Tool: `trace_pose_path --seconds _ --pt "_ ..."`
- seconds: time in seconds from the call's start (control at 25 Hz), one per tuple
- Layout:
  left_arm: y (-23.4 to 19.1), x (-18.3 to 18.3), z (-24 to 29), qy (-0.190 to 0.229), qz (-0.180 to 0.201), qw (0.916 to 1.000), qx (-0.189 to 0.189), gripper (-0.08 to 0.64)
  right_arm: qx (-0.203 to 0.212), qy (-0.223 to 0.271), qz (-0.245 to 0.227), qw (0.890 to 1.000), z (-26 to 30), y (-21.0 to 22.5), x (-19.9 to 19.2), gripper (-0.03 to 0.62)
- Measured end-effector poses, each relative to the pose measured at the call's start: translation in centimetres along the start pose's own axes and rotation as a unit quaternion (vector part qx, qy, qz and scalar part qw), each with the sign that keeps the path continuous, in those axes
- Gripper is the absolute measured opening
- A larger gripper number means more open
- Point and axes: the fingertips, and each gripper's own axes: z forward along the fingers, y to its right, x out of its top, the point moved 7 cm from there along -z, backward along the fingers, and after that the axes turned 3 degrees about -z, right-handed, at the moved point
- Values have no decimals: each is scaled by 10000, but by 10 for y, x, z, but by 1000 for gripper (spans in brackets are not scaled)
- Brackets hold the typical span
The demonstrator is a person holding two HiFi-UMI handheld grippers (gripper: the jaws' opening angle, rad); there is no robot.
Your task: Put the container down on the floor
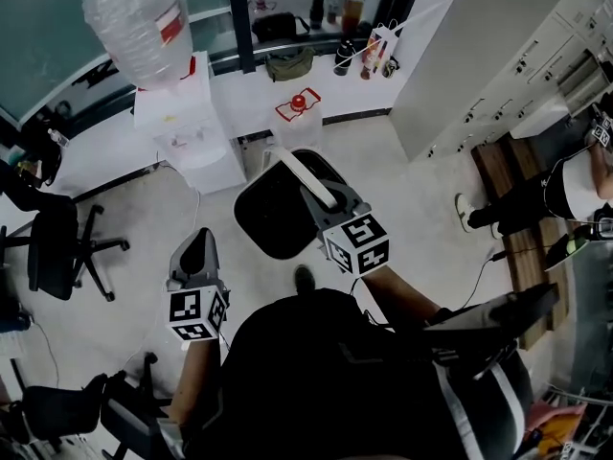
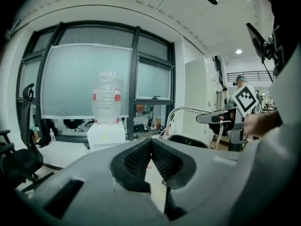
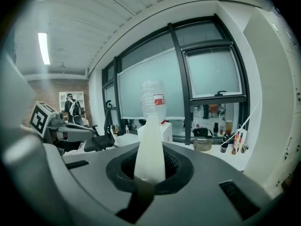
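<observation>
**Container held by its handle over the floor**

The pale floor (image 1: 402,190) is seen from above, with a white water dispenser (image 1: 192,127) standing by the window. A black container (image 1: 273,214) is held in front of the person, over the floor; whether its base touches the floor cannot be told. Its white handle (image 1: 311,180) is clamped between the fingers (image 3: 176,166) of the right gripper (image 1: 330,202). The left gripper (image 1: 198,242) is held beside the container, apart from it, its fingers (image 2: 136,159) pressed together on nothing.

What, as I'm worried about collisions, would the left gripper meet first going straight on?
Probably the white water dispenser; nothing nearer shows in its line, though depth is unclear.
</observation>
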Motion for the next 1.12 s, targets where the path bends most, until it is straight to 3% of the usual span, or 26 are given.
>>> trace_pose_path --seconds 0.4,0.76,1.12 --pt "23 15 56 37 -48 9996 261 12 423 3 -102 9991 22 57 -1 15" --pt "23 17 90 -111 136 9987 470 12 535 -30 -109 9985 50 88 -3 15" --pt "10 19 141 -221 149 9996 -46 11 368 -93 -138 9992 89 105 -7 15"
